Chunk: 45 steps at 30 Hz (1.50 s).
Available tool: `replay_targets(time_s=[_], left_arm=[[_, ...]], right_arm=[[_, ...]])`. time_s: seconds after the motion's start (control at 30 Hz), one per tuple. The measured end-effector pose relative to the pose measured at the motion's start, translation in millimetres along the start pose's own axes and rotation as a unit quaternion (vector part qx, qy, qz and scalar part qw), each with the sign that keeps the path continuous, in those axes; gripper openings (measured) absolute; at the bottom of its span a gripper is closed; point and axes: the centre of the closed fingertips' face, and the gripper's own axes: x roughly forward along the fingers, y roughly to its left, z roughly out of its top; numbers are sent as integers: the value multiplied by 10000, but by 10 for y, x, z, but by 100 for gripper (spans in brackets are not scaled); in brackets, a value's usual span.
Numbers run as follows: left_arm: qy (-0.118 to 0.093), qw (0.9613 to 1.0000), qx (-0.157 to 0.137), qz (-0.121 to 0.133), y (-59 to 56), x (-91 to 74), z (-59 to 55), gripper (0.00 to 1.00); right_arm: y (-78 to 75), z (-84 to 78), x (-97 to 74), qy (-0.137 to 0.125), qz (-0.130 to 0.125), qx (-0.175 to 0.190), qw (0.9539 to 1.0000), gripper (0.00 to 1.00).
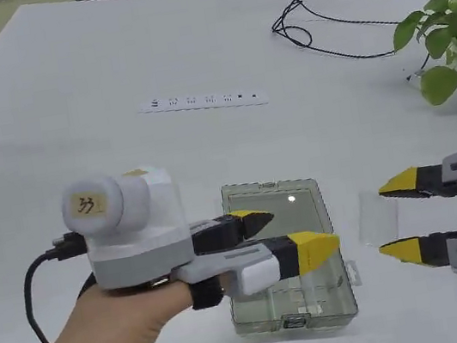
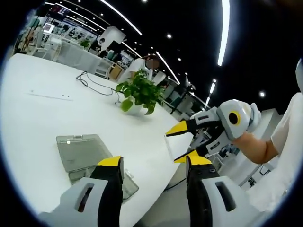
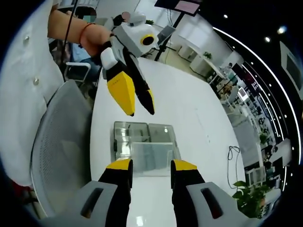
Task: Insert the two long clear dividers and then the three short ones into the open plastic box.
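One white bench [image 1: 68, 92]. One clear plastic box [image 1: 317, 292] at lower centre of the head view. One clear divider [image 1: 376, 204] can be made out, just right of the box. Two handheld grippers, each with two yellow-tipped jaws set apart: the left gripper [image 1: 303, 229] at lower left, the right gripper [image 1: 382, 221] at the right edge. One white power strip [image 1: 204, 101] at upper centre. One looped black cable [image 1: 311, 36] at upper right. One leafy green plant [image 1: 449, 23] in the upper right corner.

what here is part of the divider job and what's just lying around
For the job: plastic box, clear divider beside it, left gripper, right gripper.
Lying about: power strip, black cable, potted plant.
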Motion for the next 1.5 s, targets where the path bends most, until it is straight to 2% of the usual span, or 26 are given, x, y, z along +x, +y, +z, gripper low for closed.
replay_targets(time_s=[0.27, 0.47, 0.6, 0.77, 1.0, 1.2, 1.5], left_arm=[[82, 9987, -465, -201, -132, 130, -86, 38], [202, 9973, -629, -321, -184, 188, -155, 25], [254, 9968, -631, -419, -222, 188, -183, 12], [280, 9961, -704, -449, -221, 188, -212, 10], [340, 9952, -727, -564, -275, 186, -247, 0], [329, 9946, -780, -596, -280, 177, -254, 0], [219, 9930, -1027, -539, -263, 160, -233, 0]], right_arm=[[118, 130, 19, -75, 59, -101, 9999, 33], [187, 218, 28, -99, 117, -230, 9996, 33], [203, 245, 22, -118, 137, -265, 9995, 33], [221, 251, 17, -79, 148, -353, 9992, 33], [256, 261, 17, -38, 183, -466, 9987, 33], [268, 266, 20, -35, 208, -494, 9986, 33], [252, 289, 25, -40, 163, -581, 9982, 33]])
